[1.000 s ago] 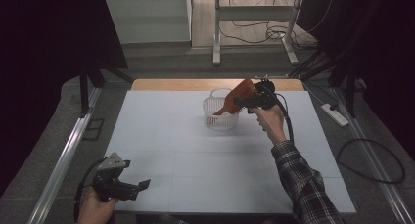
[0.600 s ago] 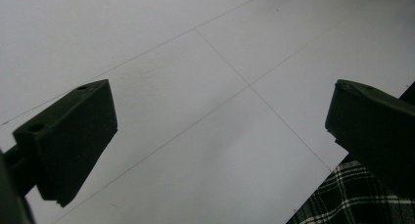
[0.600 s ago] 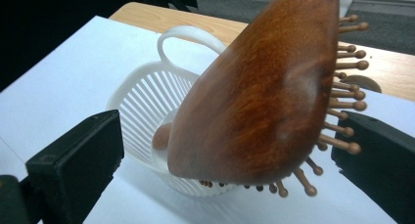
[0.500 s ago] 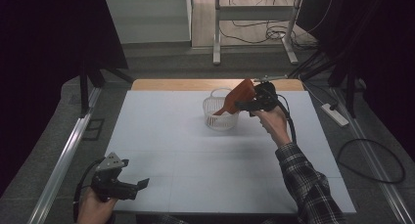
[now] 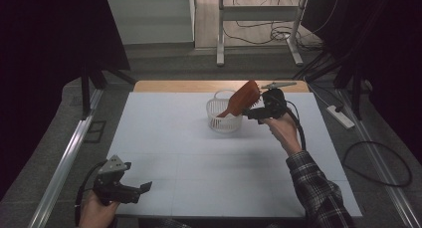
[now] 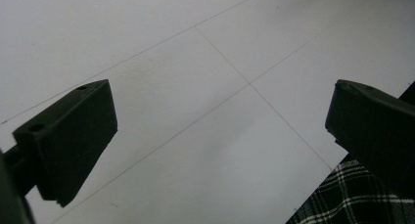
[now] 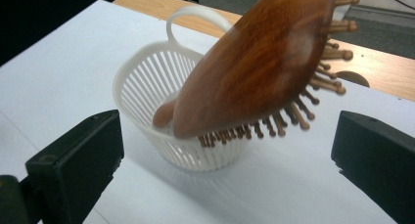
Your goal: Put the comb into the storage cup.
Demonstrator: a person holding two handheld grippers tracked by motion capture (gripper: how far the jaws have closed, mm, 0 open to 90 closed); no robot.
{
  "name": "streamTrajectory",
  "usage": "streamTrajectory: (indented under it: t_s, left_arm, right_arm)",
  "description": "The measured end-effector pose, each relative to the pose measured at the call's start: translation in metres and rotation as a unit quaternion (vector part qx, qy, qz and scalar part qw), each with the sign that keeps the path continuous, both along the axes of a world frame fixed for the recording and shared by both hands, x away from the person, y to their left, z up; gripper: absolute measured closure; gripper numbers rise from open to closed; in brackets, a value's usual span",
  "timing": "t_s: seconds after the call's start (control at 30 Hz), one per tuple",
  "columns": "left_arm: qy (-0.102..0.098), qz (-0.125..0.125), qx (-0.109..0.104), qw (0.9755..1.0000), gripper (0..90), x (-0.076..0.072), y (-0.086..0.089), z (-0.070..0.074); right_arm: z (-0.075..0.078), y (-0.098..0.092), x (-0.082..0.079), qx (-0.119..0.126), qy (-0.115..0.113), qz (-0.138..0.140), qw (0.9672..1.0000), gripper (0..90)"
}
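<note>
We seem to be in a lab recording bay: a white gridded table (image 5: 199, 153) framed by aluminium rails (image 5: 64, 163), black curtains (image 5: 45, 39) on both sides, loose cables (image 5: 259, 31) and a power strip (image 5: 340, 116) on the grey floor.

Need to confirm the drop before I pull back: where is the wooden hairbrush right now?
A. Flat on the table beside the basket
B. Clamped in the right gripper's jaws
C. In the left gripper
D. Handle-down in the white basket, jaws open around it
D: the hairbrush leans with its handle inside the white basket, and the right gripper has its jaws spread wide, clear of it.
</note>
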State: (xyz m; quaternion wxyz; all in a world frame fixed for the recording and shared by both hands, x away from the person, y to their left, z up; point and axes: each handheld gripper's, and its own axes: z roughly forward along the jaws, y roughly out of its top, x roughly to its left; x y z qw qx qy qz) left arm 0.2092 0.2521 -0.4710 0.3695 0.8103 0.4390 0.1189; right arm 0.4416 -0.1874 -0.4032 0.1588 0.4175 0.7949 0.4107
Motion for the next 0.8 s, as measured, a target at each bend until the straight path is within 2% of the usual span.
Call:
streamTrajectory:
  t_s: [0.17, 0.33, 0.8]
  left_arm:
    - [0.001, -0.001, 0.001, 1.0, 0.0, 0.0, 0.0, 0.0]
    - [0.002, -0.002, 0.004, 1.0, 0.0, 0.001, -0.001, 0.0]
    - [0.003, -0.003, 0.003, 1.0, 0.0, 0.0, -0.001, 0.0]
  right_arm:
    - [0.001, -0.003, -0.007, -0.011, -0.009, 0.004, 0.9999, 0.0]
    - [-0.001, -0.007, -0.014, -0.007, -0.011, 0.008, 0.9999, 0.0]
    - [-0.011, -0.01, -0.03, -0.021, 0.003, 0.02, 0.9996, 0.0]
